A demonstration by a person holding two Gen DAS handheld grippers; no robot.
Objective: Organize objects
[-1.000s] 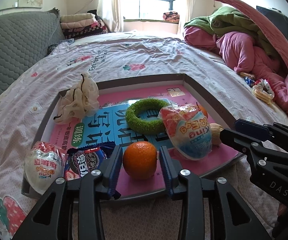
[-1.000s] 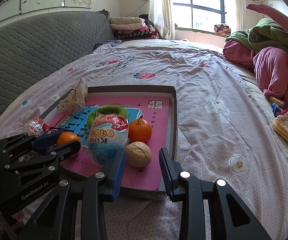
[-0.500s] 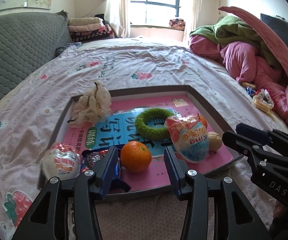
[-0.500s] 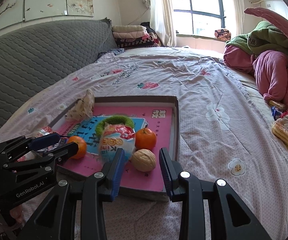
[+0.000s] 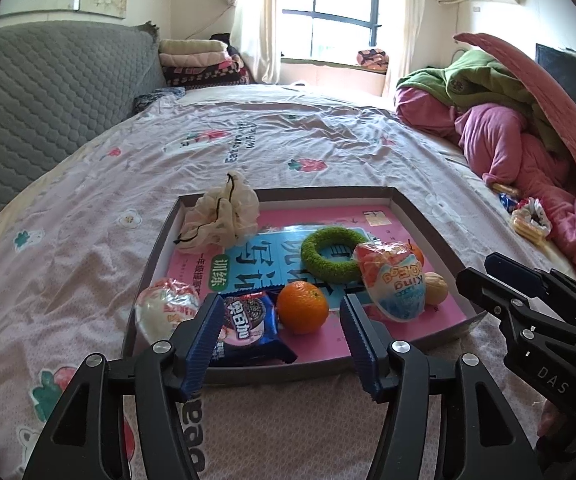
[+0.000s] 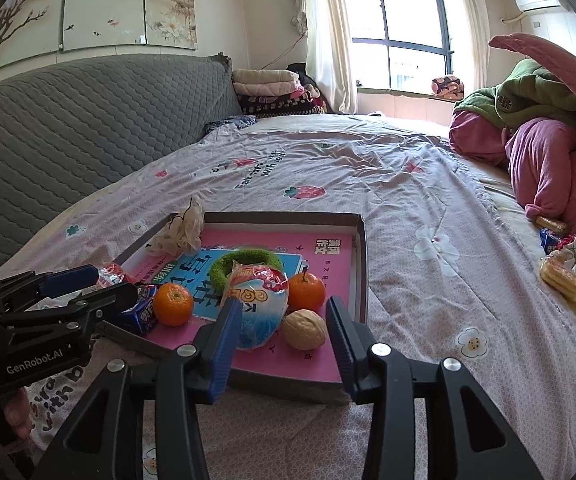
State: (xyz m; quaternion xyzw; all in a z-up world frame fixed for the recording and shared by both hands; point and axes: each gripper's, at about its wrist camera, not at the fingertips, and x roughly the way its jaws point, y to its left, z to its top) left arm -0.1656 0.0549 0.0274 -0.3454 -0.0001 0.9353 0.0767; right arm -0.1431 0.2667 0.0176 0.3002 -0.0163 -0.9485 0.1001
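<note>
The left gripper (image 5: 280,334) had moved back from the tray (image 5: 416,216) since a second before. Then its blue fingers (image 5: 204,340) stood on both sides of the near orange (image 5: 302,307). Now they were spread wide with nothing between them, short of the tray's front edge. The orange stayed in the tray, just beyond the fingers. The right gripper (image 6: 278,338) had pulled back a little too. Its fingers were apart and held nothing, and the walnut (image 6: 303,329) sat just past them.

The tray lay on the bed (image 5: 248,140), on the flowered sheet. Inside it were a pink book (image 5: 320,344) and a blue book (image 5: 272,258). A cookie pack (image 5: 246,330) lay just left of the near orange. A wrapped toy egg (image 5: 394,280) leaned beside a green ring (image 5: 334,254), and it partly hid a second orange (image 6: 306,292). Another wrapped egg (image 5: 166,312) sat over the tray's left front corner. A cream cloth bundle (image 5: 224,216) sat at the far left corner. A pile of pink and green clothes (image 5: 508,120) lay on the right side of the bed, well apart from the tray.
</note>
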